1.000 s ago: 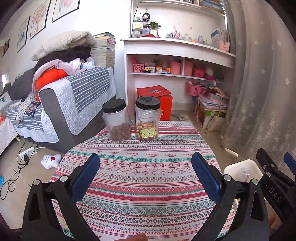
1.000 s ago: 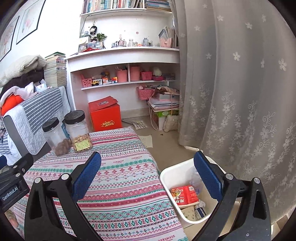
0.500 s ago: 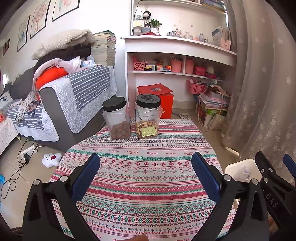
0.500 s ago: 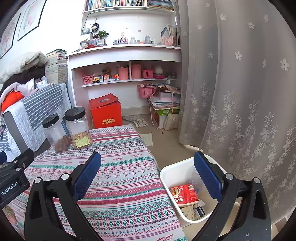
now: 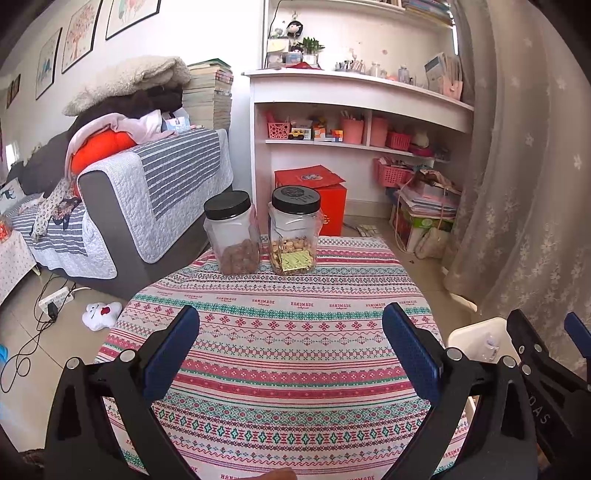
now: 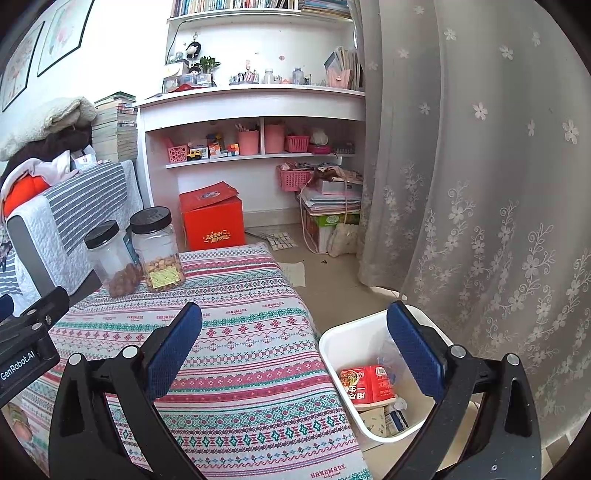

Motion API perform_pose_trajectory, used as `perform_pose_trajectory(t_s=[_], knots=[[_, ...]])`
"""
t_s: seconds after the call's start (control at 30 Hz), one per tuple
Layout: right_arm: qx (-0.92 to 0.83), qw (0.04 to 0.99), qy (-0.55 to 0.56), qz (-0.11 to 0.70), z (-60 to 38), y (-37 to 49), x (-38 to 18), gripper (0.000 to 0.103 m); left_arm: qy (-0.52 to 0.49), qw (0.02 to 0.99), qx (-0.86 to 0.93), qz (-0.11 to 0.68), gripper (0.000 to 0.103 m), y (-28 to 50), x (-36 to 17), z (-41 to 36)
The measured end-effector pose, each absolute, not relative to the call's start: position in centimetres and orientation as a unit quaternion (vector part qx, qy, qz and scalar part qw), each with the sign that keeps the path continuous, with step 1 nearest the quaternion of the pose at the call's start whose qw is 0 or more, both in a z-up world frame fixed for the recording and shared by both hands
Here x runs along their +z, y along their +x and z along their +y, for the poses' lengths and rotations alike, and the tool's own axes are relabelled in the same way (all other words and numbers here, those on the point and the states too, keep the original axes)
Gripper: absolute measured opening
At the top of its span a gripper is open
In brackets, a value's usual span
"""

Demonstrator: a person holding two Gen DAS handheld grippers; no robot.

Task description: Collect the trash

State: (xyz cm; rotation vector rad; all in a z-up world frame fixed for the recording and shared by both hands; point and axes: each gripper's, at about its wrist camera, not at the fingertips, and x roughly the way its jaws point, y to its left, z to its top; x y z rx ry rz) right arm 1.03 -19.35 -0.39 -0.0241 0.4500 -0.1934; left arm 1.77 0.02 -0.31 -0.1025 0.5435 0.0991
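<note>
Woven patterned tablecloth [image 5: 288, 354] across a round table. At four o'clock, white plastic bin [image 6: 343, 343] holding a red glossy packet [image 6: 365, 384]. Both left gripper [image 5: 290, 343] and right gripper [image 6: 295, 343] spread wide, empty, blue ribbed pads.

This is a lived-in room of a home. A sofa [image 5: 147, 192] draped in striped quilts and piled with blankets stands at far left, framed pictures [image 5: 77, 35] on the wall above. White built-in shelves [image 5: 354, 96] hold pink baskets, toys, a plant and books. A flowered lace curtain [image 6: 480, 184] hangs on the right, and a patterned tablecloth [image 5: 280, 350] covers the near table.
</note>
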Motion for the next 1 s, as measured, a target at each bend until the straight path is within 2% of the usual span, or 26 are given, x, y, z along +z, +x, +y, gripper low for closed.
perform_pose_trajectory(t_s=[1.0], knots=[[-0.094,0.968,-0.014,0.231,-19.71,1.42,-1.08,0.096,-0.053,0.966,0.026,0.254,0.095,1.64,-0.47,-0.37]])
